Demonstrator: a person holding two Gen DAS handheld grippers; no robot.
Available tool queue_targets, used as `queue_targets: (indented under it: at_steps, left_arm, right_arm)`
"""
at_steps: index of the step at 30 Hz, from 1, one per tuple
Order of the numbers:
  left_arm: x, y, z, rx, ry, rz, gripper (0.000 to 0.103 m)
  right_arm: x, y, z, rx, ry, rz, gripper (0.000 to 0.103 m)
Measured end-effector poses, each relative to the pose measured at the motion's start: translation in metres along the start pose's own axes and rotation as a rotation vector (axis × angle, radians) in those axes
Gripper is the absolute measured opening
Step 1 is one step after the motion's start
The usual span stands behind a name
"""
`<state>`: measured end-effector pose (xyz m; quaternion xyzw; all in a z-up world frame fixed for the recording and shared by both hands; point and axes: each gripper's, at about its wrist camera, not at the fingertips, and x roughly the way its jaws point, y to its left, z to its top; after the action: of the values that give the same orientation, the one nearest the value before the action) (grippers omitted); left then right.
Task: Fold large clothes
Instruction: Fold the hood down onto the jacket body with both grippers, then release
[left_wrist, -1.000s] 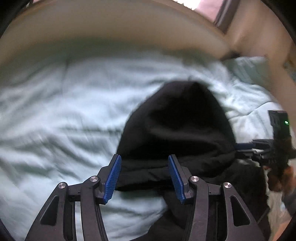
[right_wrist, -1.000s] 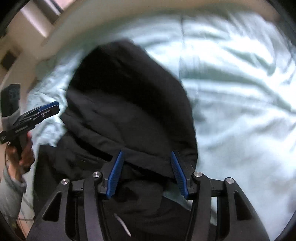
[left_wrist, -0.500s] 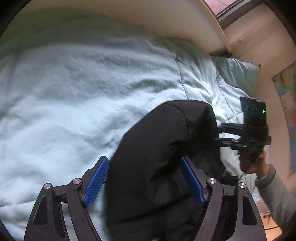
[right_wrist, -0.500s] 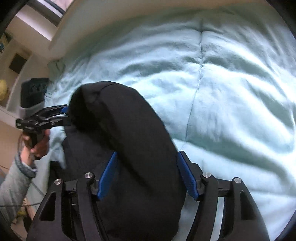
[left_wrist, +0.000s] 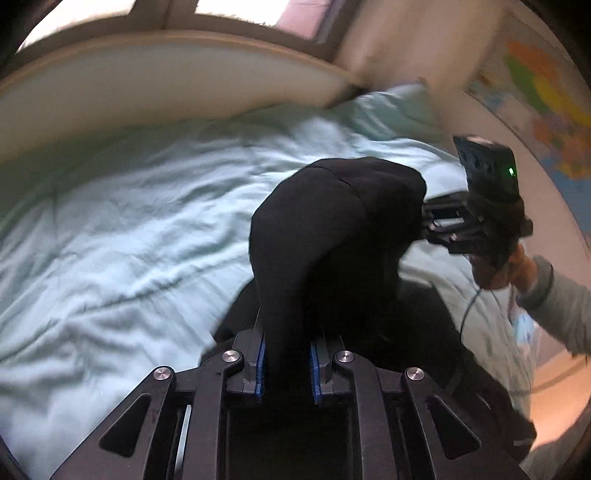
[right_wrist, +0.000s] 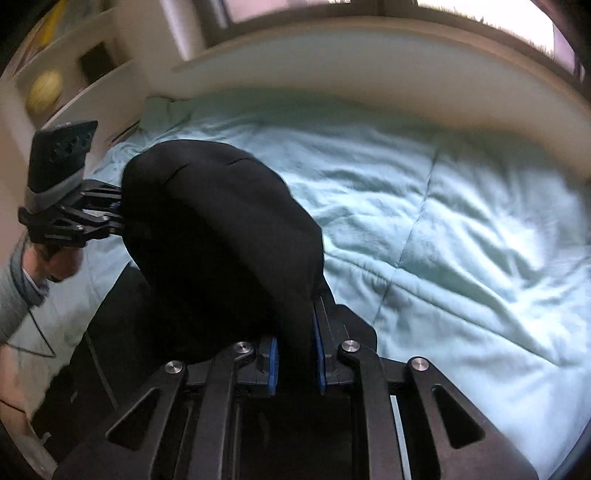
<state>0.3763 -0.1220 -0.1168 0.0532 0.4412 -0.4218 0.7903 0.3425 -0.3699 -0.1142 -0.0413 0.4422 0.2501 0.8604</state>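
A large black garment (left_wrist: 332, 229) lies partly on a pale green bed and is lifted in a hump between both grippers. My left gripper (left_wrist: 286, 367) is shut on one edge of its hood-like part. My right gripper (right_wrist: 295, 367) is shut on the other edge of the garment (right_wrist: 221, 240). In the left wrist view the right gripper (left_wrist: 424, 218) grips the cloth from the right. In the right wrist view the left gripper (right_wrist: 118, 218) grips it from the left. The rest of the garment hangs down dark below.
A pale green quilt (left_wrist: 129, 229) covers the bed, also in the right wrist view (right_wrist: 461, 240). A cream headboard (left_wrist: 147, 85) curves behind it. A pillow (left_wrist: 391, 107) lies at the far corner. A shelf unit (right_wrist: 74, 85) stands at the left.
Both grippers have closed on the black garment and lifted it off the quilt. The cloth now arches up between them.
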Motion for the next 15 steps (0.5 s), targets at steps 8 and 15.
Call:
queue_targets:
  at_steps: [8,15]
  left_arm:
    - [-0.083,-0.128,-0.109,0.073,0.041,0.012,0.018]
    - [-0.049,-0.124,-0.236,-0.245,0.204,0.052,0.02]
  right_arm:
    - [-0.12,0.122,-0.086,-0.164,-0.052,-0.113,0.019]
    - [-0.066,0.174,-0.193,-0.111,0.231,-0.067,0.019]
